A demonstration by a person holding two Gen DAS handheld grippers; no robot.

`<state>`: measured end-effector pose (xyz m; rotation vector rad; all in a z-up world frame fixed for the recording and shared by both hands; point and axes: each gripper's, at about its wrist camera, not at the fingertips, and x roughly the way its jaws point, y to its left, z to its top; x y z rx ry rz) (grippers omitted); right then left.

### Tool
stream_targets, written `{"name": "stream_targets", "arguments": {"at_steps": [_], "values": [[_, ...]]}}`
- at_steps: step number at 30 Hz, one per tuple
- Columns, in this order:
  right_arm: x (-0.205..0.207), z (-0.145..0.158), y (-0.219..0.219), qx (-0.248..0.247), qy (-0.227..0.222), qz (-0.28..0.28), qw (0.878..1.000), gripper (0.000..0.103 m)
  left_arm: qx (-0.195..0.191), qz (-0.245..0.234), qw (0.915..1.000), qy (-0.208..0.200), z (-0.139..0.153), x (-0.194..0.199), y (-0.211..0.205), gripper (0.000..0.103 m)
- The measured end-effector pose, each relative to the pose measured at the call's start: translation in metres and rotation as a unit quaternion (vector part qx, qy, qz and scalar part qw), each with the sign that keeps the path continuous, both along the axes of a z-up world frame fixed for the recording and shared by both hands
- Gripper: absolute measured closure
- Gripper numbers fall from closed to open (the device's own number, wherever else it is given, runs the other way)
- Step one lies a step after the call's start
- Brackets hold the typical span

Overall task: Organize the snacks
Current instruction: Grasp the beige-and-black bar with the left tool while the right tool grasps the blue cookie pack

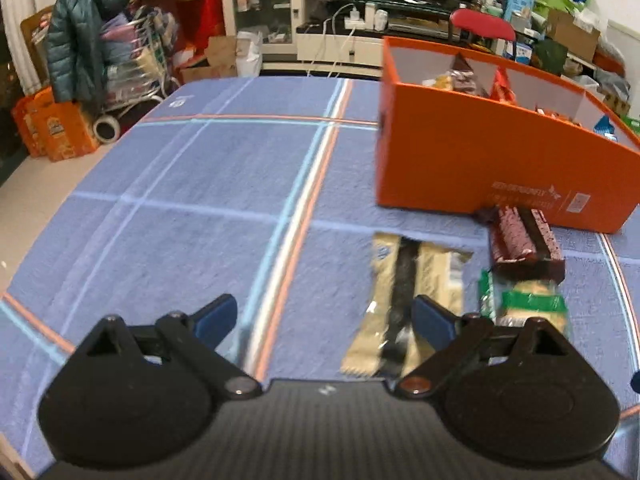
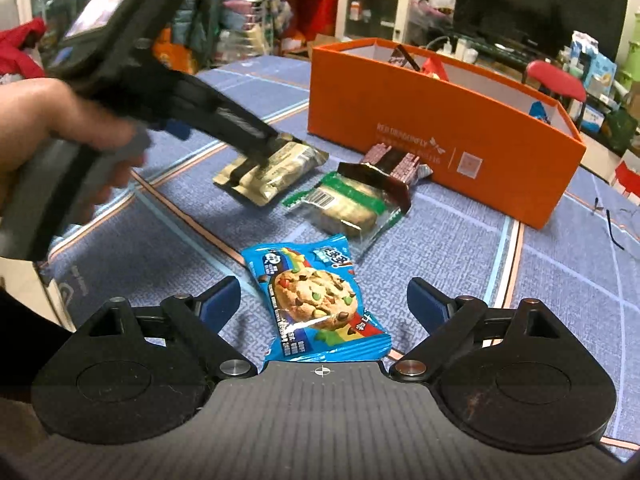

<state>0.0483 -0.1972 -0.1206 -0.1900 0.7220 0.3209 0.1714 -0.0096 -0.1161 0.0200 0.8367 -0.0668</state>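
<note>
**Two tools spread, one packet lined up for each**

I have both tools hovering over the blue plaid counter (image 1: pixel 192 184) with four loose snacks in front of the orange box (image 2: pixel 436 128), which already holds some packets in its compartments.

My right tool (image 2: pixel 324 304) has its jaws spread wide and empty. The blue cookie packet (image 2: pixel 316 300) lies flat on the counter directly between the fingertips at the lower centre of the right wrist view, touching neither pad. Its long axis runs from the upper left toward the lower right of the frame, so roughly along my pointing line and only slightly skewed. The jaws would close across its short width, which I judge favourable.

My left tool (image 1: pixel 324 316) is likewise spread and holds nothing. The beige packet with a dark stripe (image 1: pixel 404 304) sits to the right of that tool's centre, under the right fingertip rather than between the two. Its long axis runs near vertically in the frame. I think the left tool must shift right before closing.

The green-edged packet (image 2: pixel 344 204) and the brown-and-pink bar (image 2: pixel 392 168) lie further up, the bar just beside the box wall. Both sit between my two targets, nearer the right hand's side.
</note>
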Motion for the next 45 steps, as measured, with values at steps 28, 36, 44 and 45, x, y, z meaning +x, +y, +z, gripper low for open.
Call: {"name": "stream_targets", "arguments": {"at_steps": [28,36,44,45], "values": [[0.018,-0.02,0.005,0.022,0.025,-0.015,0.999,0.028,0.01,-0.039,0.9991,-0.018,-0.006,0.006,-0.021,0.01],[0.02,-0.021,0.007,0.024,0.025,-0.013,0.999,0.027,-0.005,-0.039,0.9991,-0.015,-0.005,0.005,-0.013,0.01],[0.021,-0.022,0.006,0.025,0.026,-0.01,0.999,0.026,-0.046,-0.093,0.994,-0.035,-0.005,-0.003,-0.008,0.01],[0.022,-0.022,0.006,0.026,0.026,-0.01,0.999,0.026,-0.044,-0.093,0.9942,-0.031,-0.007,-0.001,-0.011,0.01]]}}
